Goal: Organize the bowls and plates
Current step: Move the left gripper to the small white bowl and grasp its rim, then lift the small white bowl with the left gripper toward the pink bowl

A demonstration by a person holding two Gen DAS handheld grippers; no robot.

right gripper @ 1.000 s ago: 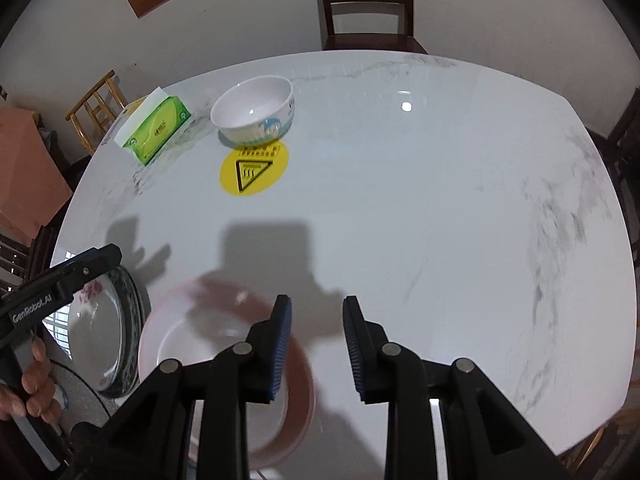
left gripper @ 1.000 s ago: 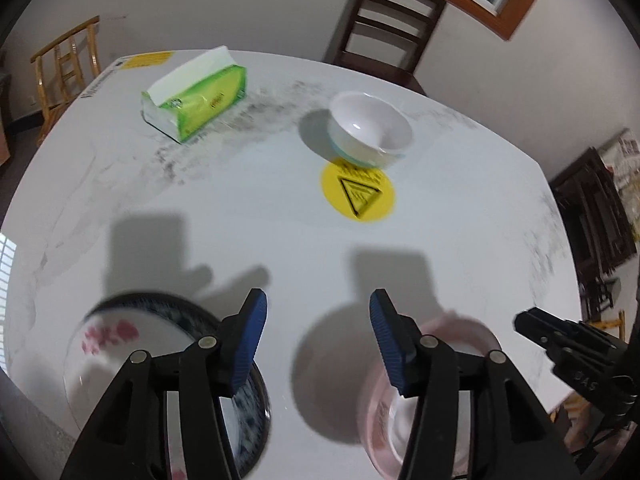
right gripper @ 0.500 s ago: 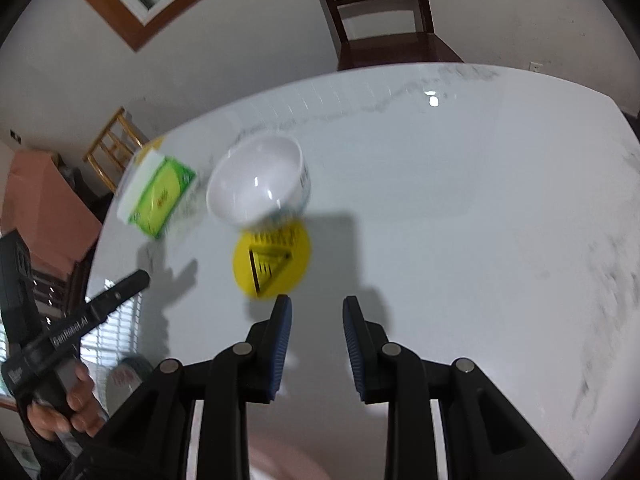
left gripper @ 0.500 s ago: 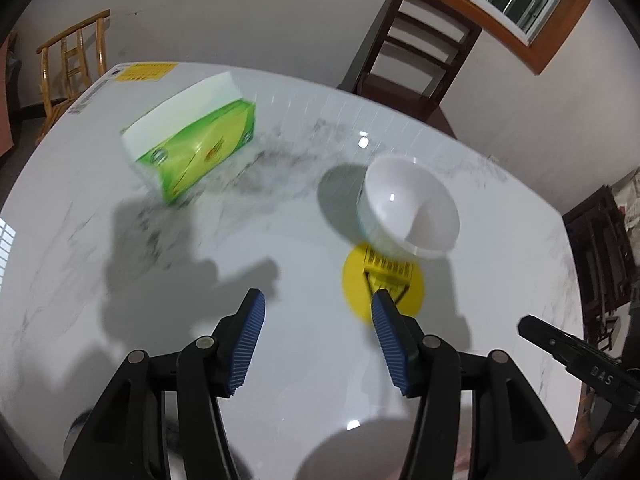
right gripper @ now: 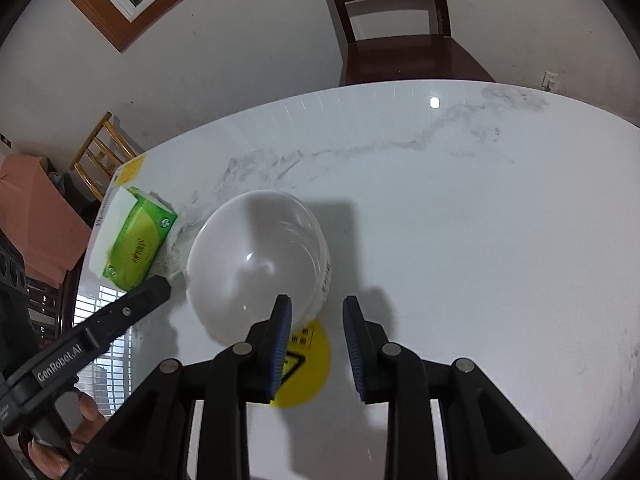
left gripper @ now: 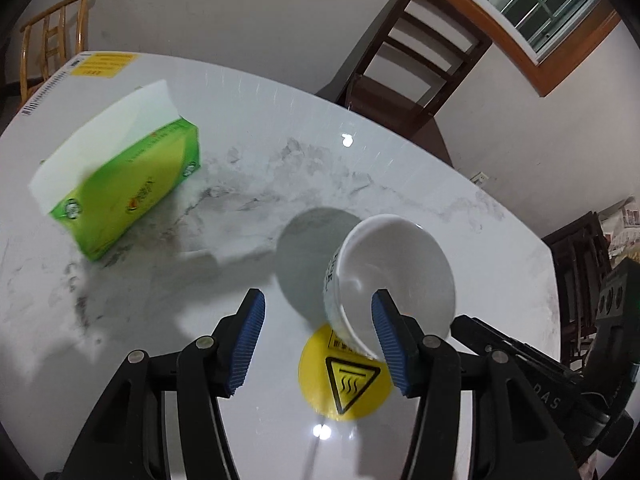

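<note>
Bowl: white bowl [left gripper: 394, 276] stands upright on the white marble table [left gripper: 500, 264], its near side at the far edge of a round yellow hot-surface sticker [left gripper: 344, 384]; print shows on its outer wall.
Bowl's place: toward the table's middle, well apart from the edges.
Left gripper [left gripper: 318, 344]: blue pads spread wide with nothing between them; in the left wrist view the right pad overlaps the bowl's near wall, contact cannot be told.
Right gripper [right gripper: 316, 344]: pads apart with a narrow gap, empty; in its own view the left pad overlaps the bowl's near rim.
Tissue box [left gripper: 120, 184]: green, white tissue sticking up, left of the bowl and apart from it.
Chair [right gripper: 394, 20]: dark wood, beyond the table's far edge.
Hand [right gripper: 60, 440]: fingers wrapped on the left gripper's handle.
</note>
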